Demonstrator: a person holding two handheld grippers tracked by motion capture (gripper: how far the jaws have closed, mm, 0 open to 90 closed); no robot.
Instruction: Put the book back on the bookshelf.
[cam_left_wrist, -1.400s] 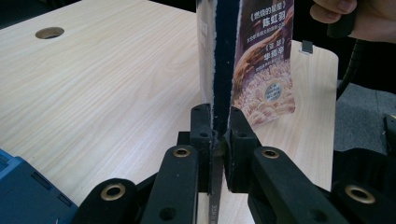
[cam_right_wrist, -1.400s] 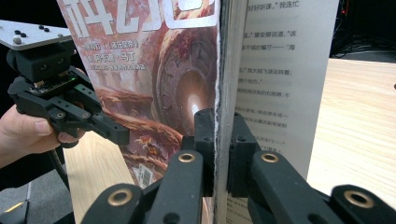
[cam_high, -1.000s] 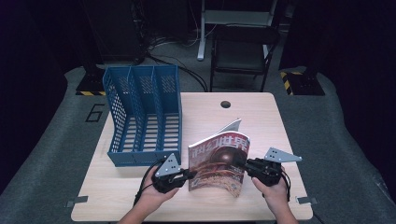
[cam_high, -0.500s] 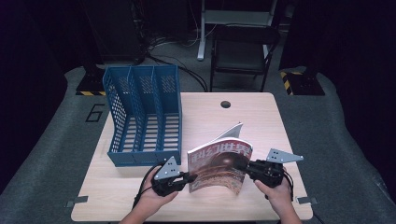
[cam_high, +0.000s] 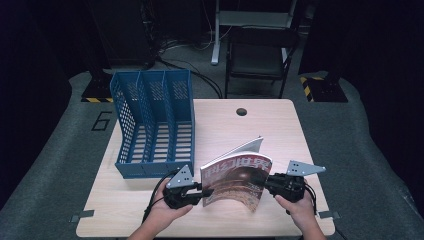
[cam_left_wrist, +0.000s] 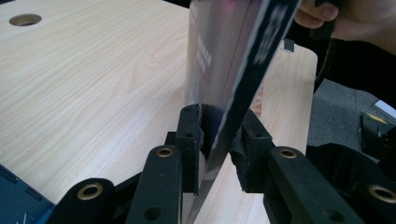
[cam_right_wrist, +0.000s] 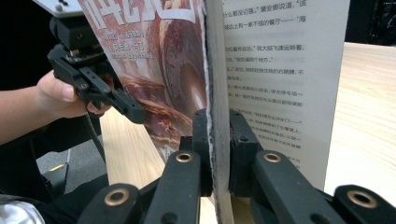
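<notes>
Glossy paper is what both tools are working on: a magazine (cam_high: 236, 179) stands on edge near the front of the wooden table (cam_high: 280, 130), its cover bowed toward the person. The right gripper (cam_high: 267, 183) is clamped on the thick block of pages at the magazine's right side, pads pressed flat against the paper in the right gripper view, so it carries the weight. The left gripper (cam_high: 207, 192) has just been opening; in the left gripper view its jaws stand slightly apart with the spine edge between them, one pad close to the cover and a visible gap at the other, so it is no longer pinching. The step in hand looks like passing the magazine to one tool before filing it, and doing that well means keeping the right grip firm and low on the pages so the limp sheets do not sag or fan out. A loose leaf already splays behind. The blue file rack (cam_high: 152, 125) lies just to the left rear, its slots facing up, with bare tabletop between and to the right; the front table edge is close beneath both hands.
</notes>
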